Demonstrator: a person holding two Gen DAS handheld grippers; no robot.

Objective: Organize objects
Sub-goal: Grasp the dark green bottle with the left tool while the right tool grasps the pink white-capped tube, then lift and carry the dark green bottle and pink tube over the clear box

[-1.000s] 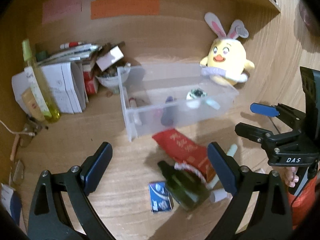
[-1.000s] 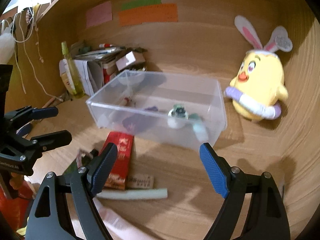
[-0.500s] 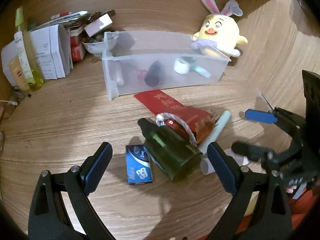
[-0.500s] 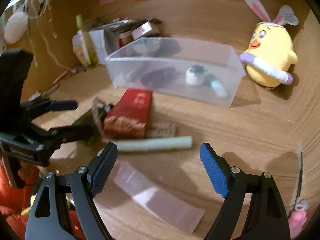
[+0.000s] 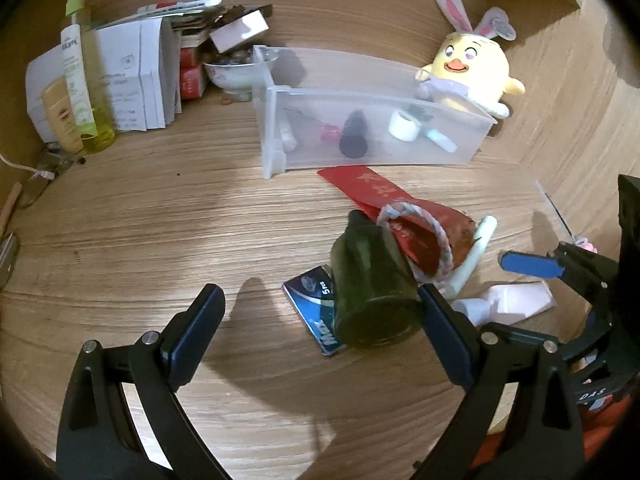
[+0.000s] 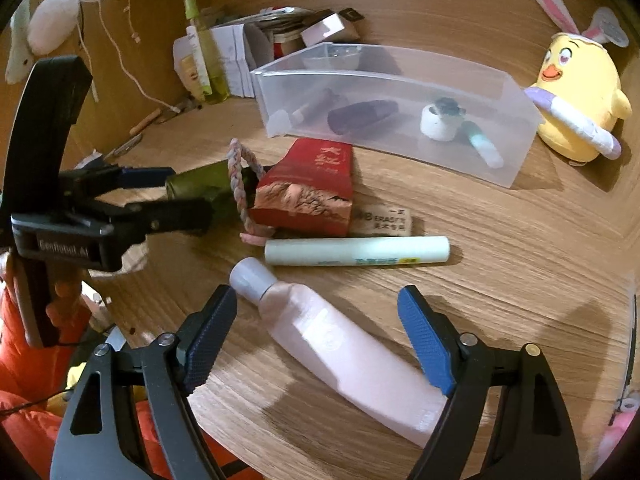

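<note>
**Both grippers low over a cluttered wooden desk**

While the wooden desk (image 5: 120,220) spreads under everything, the biggest thing on it is the clear plastic bin (image 6: 400,80) at the back, holding a dark tube, a small white pot and a pale stick. Just beside its right end sits a yellow chick plush (image 6: 576,92) with rabbit ears. Left of the bin stand white boxes and a yellow-green spray bottle (image 5: 86,80).

Nearer, the pink tube (image 6: 340,340) lies flat on the desk with its white cap up-left, between the fingers of the right gripper (image 6: 316,332); the jaws are closing but both pads stand clear of it. Beyond it lies a long white-green stick (image 6: 356,251), then a red packet (image 6: 316,184) with a braided rope loop (image 6: 236,184) against it.

The left gripper (image 5: 320,328) has its fingers spread wide. A dark green bottle (image 5: 372,280) lies on its side just inside the right finger; whether that pad touches it I cannot tell. Partly under the bottle is a small blue packet (image 5: 316,296).
</note>
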